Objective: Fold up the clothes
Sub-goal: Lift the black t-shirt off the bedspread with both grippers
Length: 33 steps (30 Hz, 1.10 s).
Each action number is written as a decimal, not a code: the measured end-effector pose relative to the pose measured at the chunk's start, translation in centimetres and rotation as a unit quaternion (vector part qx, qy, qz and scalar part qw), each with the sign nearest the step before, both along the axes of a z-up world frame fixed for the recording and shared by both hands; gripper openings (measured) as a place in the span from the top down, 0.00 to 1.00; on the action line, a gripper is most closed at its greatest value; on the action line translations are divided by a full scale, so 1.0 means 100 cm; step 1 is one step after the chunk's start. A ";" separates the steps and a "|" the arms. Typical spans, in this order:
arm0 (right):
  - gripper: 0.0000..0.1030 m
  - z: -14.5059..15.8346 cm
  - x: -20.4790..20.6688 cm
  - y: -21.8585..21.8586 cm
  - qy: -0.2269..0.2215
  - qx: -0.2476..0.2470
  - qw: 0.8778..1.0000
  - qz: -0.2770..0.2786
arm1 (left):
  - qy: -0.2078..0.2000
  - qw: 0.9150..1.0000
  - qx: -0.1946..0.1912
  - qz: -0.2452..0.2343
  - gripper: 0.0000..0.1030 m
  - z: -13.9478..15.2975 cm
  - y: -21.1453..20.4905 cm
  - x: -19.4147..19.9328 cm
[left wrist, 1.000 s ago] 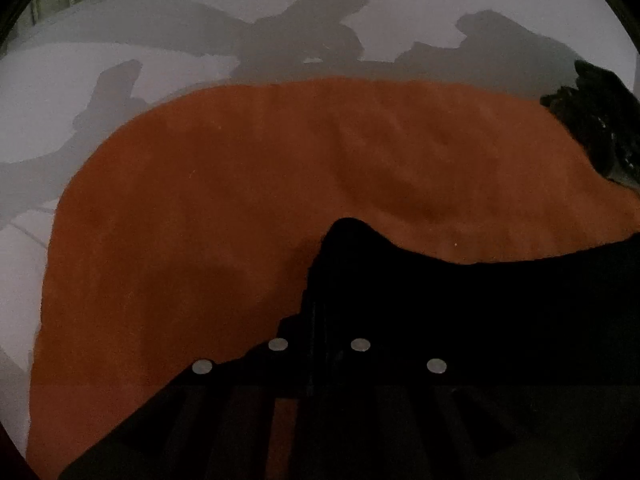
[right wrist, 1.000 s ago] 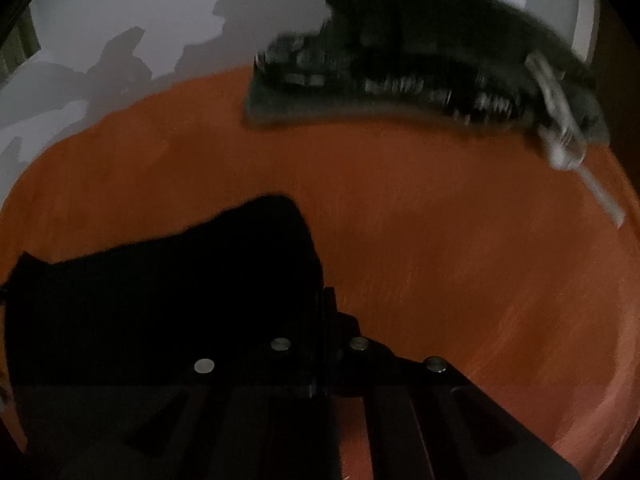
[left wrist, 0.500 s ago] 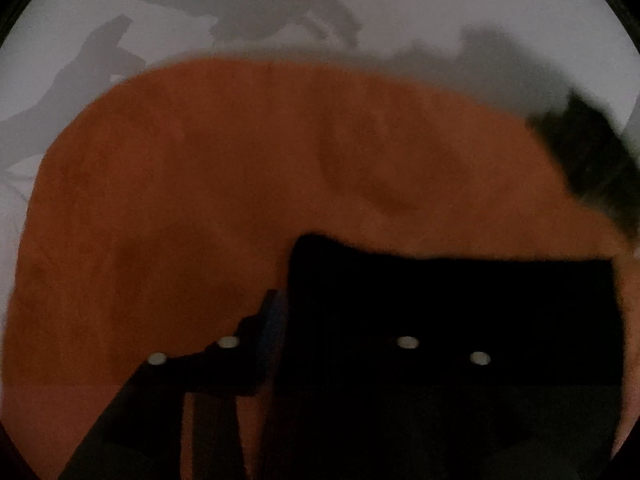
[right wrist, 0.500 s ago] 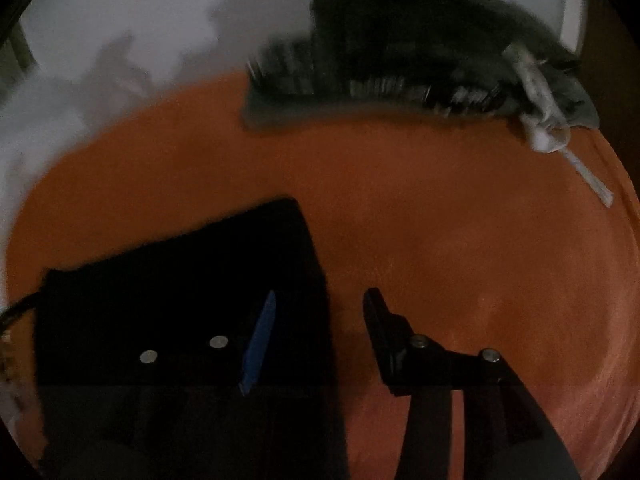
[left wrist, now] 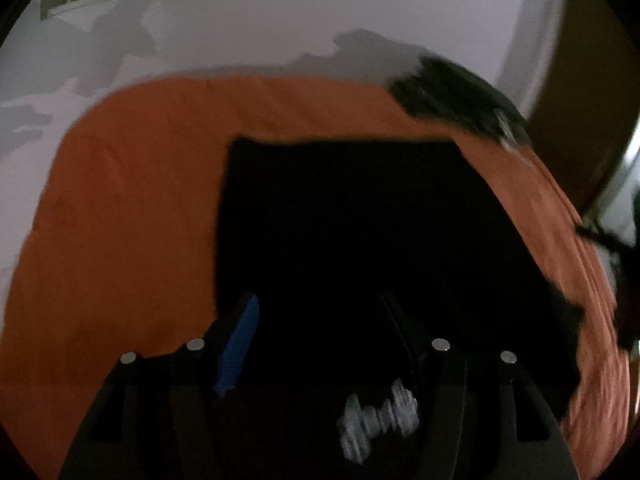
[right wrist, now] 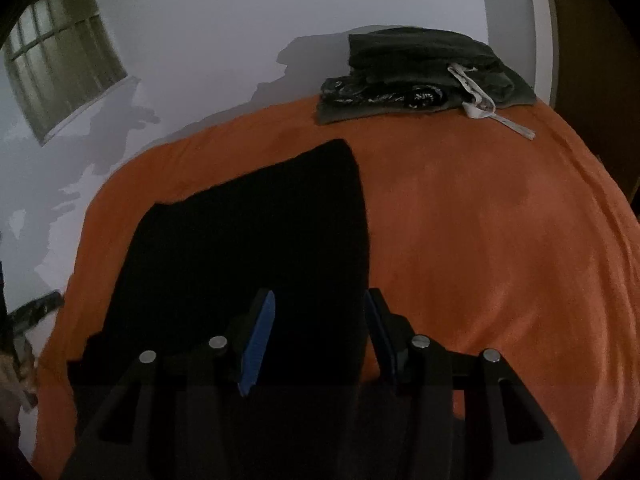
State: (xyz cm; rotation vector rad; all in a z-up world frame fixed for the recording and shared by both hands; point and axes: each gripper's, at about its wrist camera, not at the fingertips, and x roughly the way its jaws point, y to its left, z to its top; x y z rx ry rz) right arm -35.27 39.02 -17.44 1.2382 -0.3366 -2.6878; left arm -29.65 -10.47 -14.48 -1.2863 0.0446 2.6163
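Black garment point(left wrist: 352, 232) lay flat on the orange bedspread point(left wrist: 120, 220), running toward 12 o'clock from both grippers. Left gripper point(left wrist: 320, 320) jaws were opening, gripping nothing; right gripper point(right wrist: 320, 316) jaws parted, empty, above the garment's right edge.

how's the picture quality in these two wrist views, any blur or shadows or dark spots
Left wrist: motion blur smears the clothes pile and right rim; the black garment is a detailless dark patch. Right wrist: sharper, the pile and its drawstring are crisp; hard shadows fall on the wall. Both: dim light, fisheye bending the orange cover.
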 end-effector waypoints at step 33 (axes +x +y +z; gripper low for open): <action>0.56 -0.062 0.242 -0.044 -0.091 -0.048 0.995 -0.010 | -0.141 0.949 0.207 0.192 0.97 -0.101 -0.094 0.193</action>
